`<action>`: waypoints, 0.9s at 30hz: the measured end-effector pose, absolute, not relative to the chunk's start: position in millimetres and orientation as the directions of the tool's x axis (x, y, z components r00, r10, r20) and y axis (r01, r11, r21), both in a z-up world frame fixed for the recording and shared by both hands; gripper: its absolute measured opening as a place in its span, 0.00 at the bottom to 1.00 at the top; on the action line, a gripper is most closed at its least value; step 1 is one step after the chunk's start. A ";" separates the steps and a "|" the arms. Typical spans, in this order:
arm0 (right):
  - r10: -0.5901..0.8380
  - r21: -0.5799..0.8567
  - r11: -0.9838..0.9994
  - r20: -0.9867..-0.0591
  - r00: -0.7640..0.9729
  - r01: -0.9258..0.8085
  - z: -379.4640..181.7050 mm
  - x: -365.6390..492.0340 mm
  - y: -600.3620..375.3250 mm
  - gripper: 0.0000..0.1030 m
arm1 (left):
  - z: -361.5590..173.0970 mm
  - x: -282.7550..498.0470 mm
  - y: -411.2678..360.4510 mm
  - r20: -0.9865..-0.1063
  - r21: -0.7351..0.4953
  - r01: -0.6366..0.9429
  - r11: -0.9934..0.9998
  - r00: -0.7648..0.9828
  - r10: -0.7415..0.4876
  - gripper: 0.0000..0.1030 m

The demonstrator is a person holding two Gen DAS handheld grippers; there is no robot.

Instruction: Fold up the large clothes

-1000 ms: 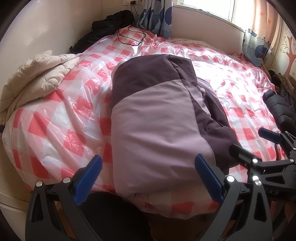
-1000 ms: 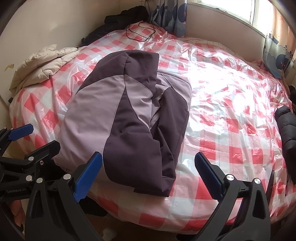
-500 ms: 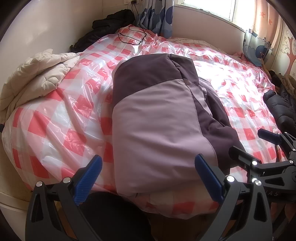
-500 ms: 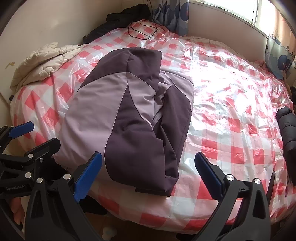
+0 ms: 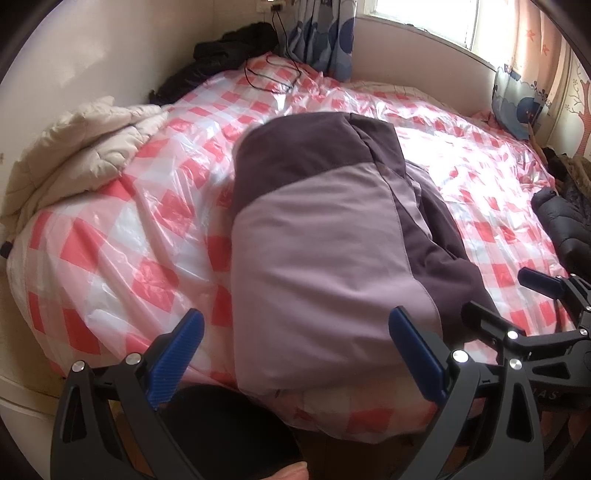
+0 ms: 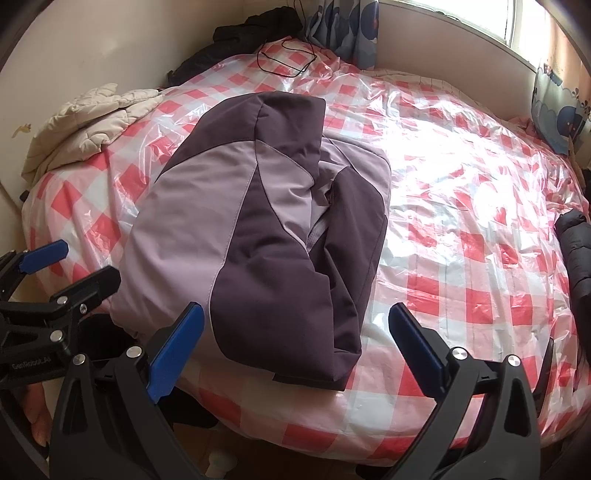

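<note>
Bed (image 6: 461, 258), covered in red-and-white checked plastic sheet: carries one purple two-tone jacket (image 6: 258, 236), folded lengthwise, at the near edge. Left gripper (image 5: 295, 354) and right gripper (image 6: 295, 343): both hover off the near edge, fingers apart, empty. Step judged: fold hem end toward collar; advise pinching both near corners evenly and lifting together, since the slick sheet may slide. Also counted: one cream quilted coat (image 6: 81, 125) far left, one black cable (image 6: 286, 61), two dark garments, one at the headboard (image 6: 255, 29), one at right (image 6: 576, 254).

A glossy, crinkled red-and-white checked plastic sheet (image 6: 461, 229) is shining beneath the matt, smooth two-tone purple cloth jacket (image 6: 258, 229).
</note>
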State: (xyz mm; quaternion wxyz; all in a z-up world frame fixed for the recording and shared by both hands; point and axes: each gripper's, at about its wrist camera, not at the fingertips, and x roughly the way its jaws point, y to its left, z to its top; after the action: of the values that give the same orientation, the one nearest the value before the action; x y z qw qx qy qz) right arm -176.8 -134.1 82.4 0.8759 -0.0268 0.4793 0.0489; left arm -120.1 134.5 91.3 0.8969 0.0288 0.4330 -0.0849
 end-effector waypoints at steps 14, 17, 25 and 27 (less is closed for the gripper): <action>0.068 0.007 0.993 -0.842 0.535 -0.117 82.1 -177.5 -132.4 0.94 | 82.6 -116.5 133.9 -0.817 0.055 0.147 0.988 0.576 -0.040 0.93; 0.070 0.008 0.993 -0.842 0.534 -0.119 81.6 -177.7 -131.5 0.94 | 81.8 -116.3 136.2 -0.818 0.052 0.146 0.988 0.573 -0.041 0.93; 0.072 0.009 0.993 -0.842 0.534 -0.119 81.3 -177.6 -131.7 0.94 | 81.1 -117.0 135.6 -0.819 0.051 0.150 0.987 0.572 -0.044 0.93; 0.075 0.012 0.993 -0.842 0.534 -0.121 81.3 -177.7 -131.9 0.94 | 81.0 -117.1 135.4 -0.820 0.049 0.149 0.988 0.571 -0.045 0.93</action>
State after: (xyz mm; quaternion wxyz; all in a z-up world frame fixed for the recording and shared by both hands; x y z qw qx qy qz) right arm -177.7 -131.9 81.3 0.8755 -0.0239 0.4793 0.0558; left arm -117.1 135.4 81.0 0.8846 0.0561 0.4598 -0.0549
